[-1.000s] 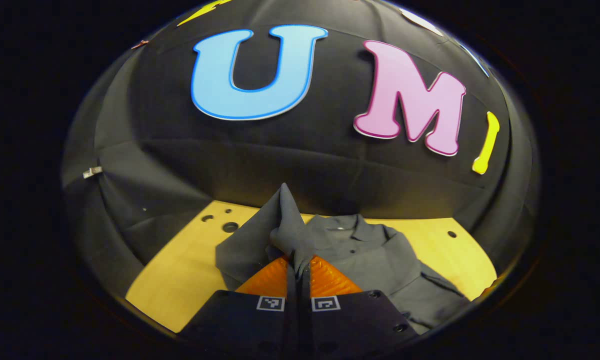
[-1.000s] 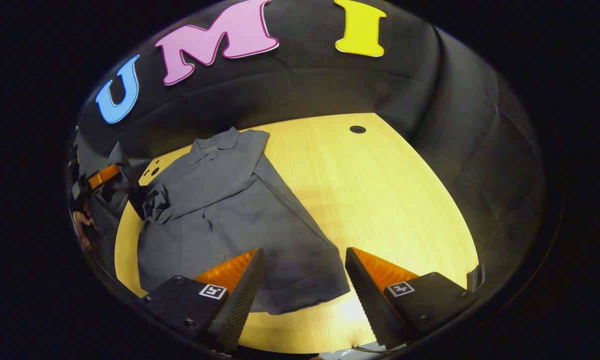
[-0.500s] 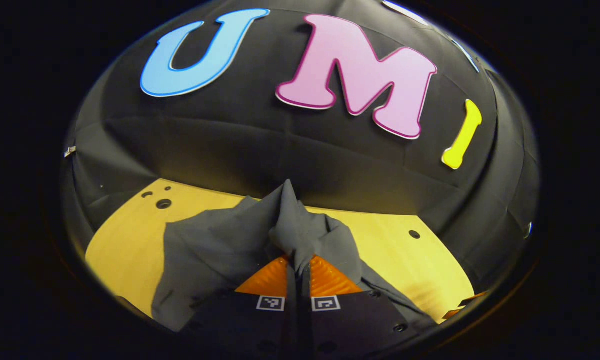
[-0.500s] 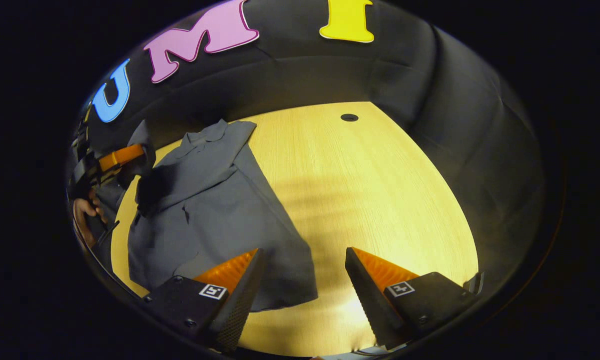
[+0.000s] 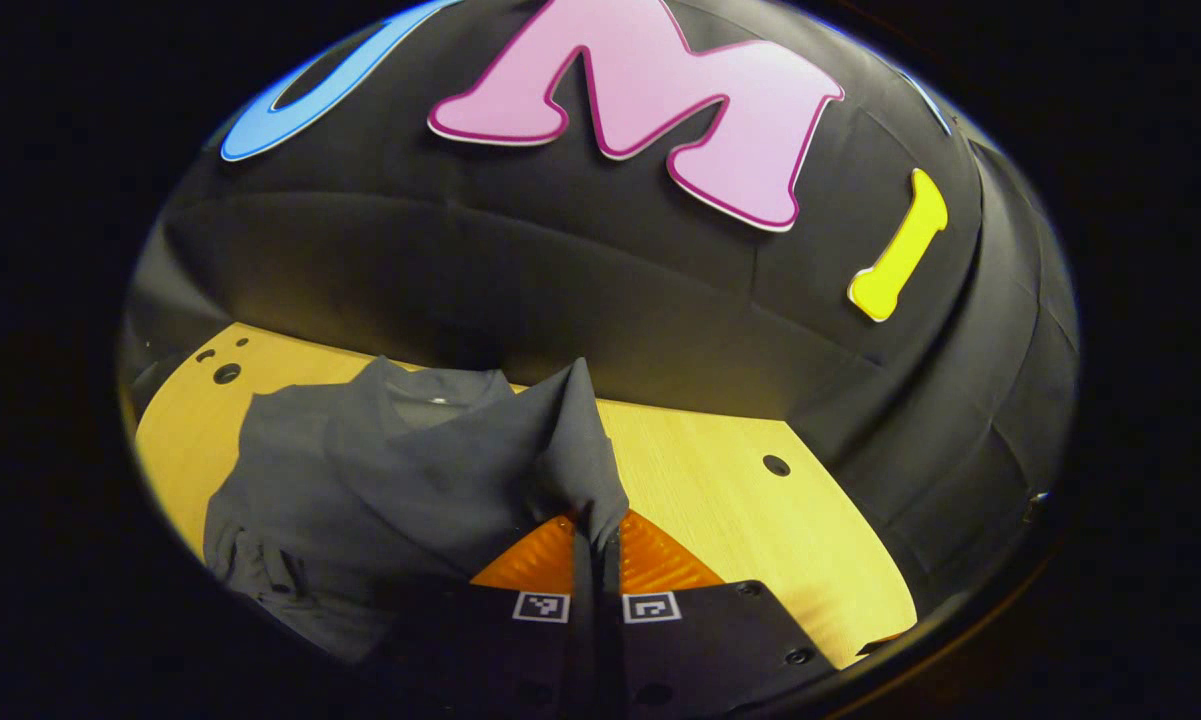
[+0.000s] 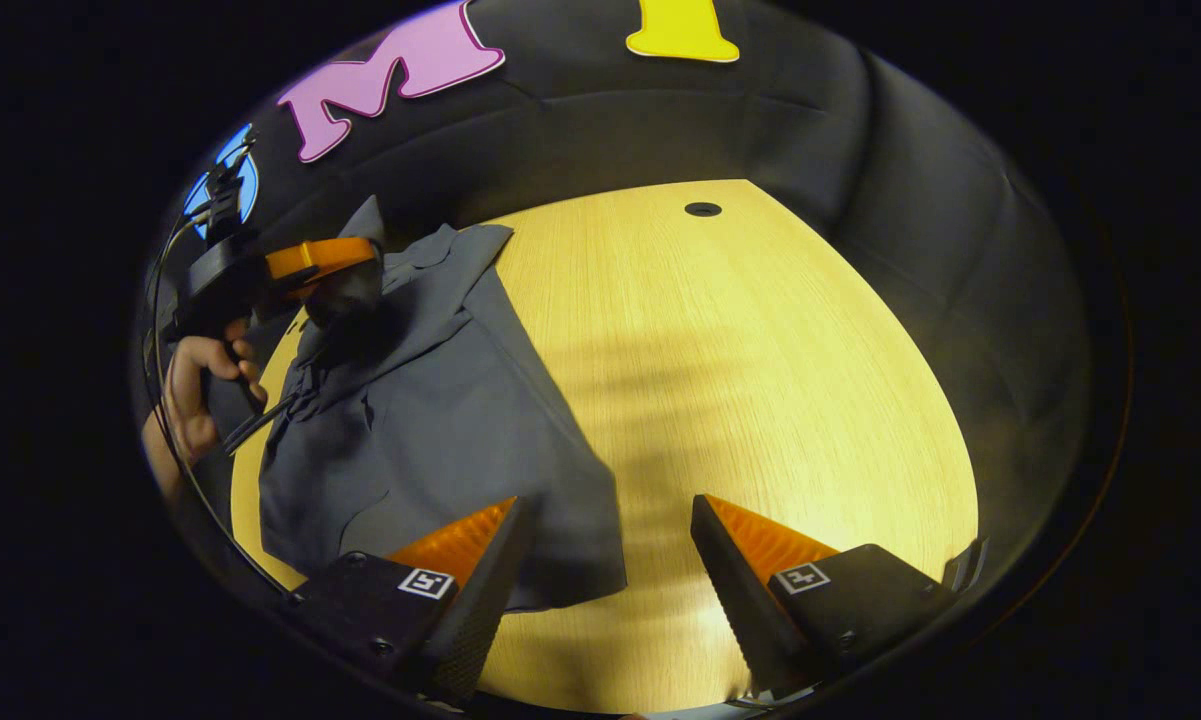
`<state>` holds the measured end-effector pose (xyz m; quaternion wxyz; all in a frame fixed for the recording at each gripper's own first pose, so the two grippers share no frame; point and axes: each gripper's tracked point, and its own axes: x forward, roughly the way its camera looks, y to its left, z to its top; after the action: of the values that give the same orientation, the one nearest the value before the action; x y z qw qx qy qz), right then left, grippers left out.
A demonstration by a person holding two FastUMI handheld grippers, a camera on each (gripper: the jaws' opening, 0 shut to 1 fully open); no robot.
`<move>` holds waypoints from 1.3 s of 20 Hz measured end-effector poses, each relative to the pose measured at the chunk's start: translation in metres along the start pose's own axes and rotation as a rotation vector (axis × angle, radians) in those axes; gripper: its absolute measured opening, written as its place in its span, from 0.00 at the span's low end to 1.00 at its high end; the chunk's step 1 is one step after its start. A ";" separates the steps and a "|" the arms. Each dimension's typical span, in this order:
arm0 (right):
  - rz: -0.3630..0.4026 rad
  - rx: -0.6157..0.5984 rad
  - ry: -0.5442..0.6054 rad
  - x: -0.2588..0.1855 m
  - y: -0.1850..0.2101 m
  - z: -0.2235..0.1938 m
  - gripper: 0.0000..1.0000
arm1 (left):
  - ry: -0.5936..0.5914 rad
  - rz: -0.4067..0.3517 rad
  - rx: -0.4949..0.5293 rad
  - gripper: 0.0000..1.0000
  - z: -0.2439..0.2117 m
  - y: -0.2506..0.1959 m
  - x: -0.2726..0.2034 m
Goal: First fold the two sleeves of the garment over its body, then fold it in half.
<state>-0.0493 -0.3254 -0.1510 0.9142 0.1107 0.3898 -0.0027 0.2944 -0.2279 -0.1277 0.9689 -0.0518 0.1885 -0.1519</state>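
Observation:
A grey collared shirt (image 6: pixel 430 420) lies on the yellow wooden table (image 6: pixel 760 380), collar toward the back wall. My left gripper (image 5: pixel 597 528) is shut on a sleeve (image 5: pixel 570 440), holding it lifted above the shirt's body (image 5: pixel 360 480). In the right gripper view that left gripper (image 6: pixel 360 262) hovers over the shirt's upper left part, with a hand (image 6: pixel 195 385) on its handle. My right gripper (image 6: pixel 610 545) stands open near the table's front; the shirt's bottom hem (image 6: pixel 570 590) lies by its left finger (image 6: pixel 480 560), and bare table shows between the fingers.
Black cloth walls close in the table at the back and sides. Small round holes dot the tabletop, one at the far right (image 6: pixel 702 209) and a few at the far left (image 5: pixel 226 373). Bare wood stretches right of the shirt.
My left gripper has carried the lifted sleeve rightward over the shirt's body. In the right gripper view the shirt's hem shifted left and the left gripper came further into sight.

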 end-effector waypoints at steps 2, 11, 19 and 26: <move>0.010 0.001 0.006 0.002 0.001 -0.003 0.99 | 0.049 0.005 -0.007 0.05 -0.015 -0.003 0.012; 0.025 -0.005 0.026 0.008 0.004 -0.010 0.99 | 0.140 -0.011 -0.021 0.43 -0.040 -0.001 0.007; 0.061 -0.019 0.045 0.016 0.016 -0.011 0.99 | 0.091 0.076 0.159 0.96 -0.054 0.060 -0.100; 0.069 -0.053 0.115 0.041 0.024 -0.029 0.99 | 0.196 0.317 0.155 0.96 -0.136 0.180 -0.235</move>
<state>-0.0396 -0.2926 -0.1948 0.8924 0.1000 0.4377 0.0457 0.0842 0.0106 -0.1994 0.9588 0.0684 0.2753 -0.0160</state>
